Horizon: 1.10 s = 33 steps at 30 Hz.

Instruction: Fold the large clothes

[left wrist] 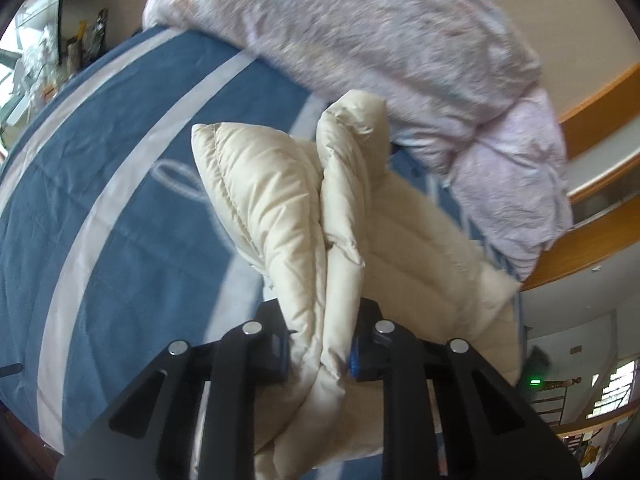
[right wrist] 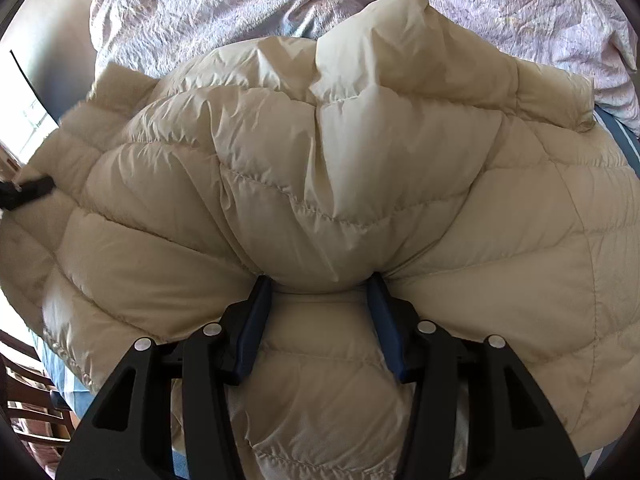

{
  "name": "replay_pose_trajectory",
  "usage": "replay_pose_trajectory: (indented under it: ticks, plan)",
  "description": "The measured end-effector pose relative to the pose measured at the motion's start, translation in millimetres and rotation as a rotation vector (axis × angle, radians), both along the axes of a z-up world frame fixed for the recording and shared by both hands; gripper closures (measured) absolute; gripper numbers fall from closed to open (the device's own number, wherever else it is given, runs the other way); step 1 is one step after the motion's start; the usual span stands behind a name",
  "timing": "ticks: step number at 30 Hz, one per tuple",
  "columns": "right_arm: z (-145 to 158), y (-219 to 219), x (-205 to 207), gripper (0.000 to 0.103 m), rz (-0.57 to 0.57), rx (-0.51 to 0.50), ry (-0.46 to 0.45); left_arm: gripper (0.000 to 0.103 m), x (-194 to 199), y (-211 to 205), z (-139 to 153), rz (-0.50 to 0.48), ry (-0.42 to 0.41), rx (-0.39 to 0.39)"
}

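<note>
Cream quilted puffer jacket (right wrist: pixel 320 168) bunched on my blue striped bed cover (left wrist: pixel 120 200).

My left gripper (left wrist: pixel 320 356) pinches a jacket fold; my right gripper (right wrist: pixel 320 320) clasps a puffy bulge. Only the left view shows the lilac duvet (left wrist: pixel 380 40) at 12 o'clock over the bed cover.

A home bedroom is showing: a bed (left wrist: pixel 120 208) wearing a blue striped sheet, a lilac quilt (left wrist: pixel 380 40) lying rumpled, wooden railings (left wrist: pixel 592 120) running alongside.
</note>
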State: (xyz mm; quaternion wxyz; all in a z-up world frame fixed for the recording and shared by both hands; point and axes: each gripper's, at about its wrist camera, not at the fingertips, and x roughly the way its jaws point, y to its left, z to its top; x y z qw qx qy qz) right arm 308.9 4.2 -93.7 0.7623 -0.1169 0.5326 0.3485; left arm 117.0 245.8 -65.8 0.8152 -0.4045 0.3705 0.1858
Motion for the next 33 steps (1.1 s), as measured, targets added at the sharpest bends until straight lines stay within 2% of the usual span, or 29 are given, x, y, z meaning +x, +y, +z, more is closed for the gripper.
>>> replay_pose_trajectory:
  ticks: [10, 19, 23, 28, 33]
  plan:
    - [-2, -1, 3, 0.051, 0.002, 0.024, 0.012, 0.083, 38, -58, 62, -0.116, -0.154, -0.002]
    - [-2, -3, 8, 0.051, 0.011, 0.043, 0.015, 0.083, 83, -121, 91, -0.253, -0.241, -0.049]
    - [-2, -4, 14, 0.051, 0.01, 0.062, 0.023, 0.083, 109, -147, 91, -0.299, -0.246, -0.084]
    - [4, -18, 20, 0.051, 0.016, 0.083, 0.035, 0.083, 137, -170, 86, -0.307, -0.204, -0.077]
    - [17, -42, 25, 0.051, 0.021, 0.109, 0.03, 0.083, 150, -183, 81, -0.317, -0.181, -0.073]
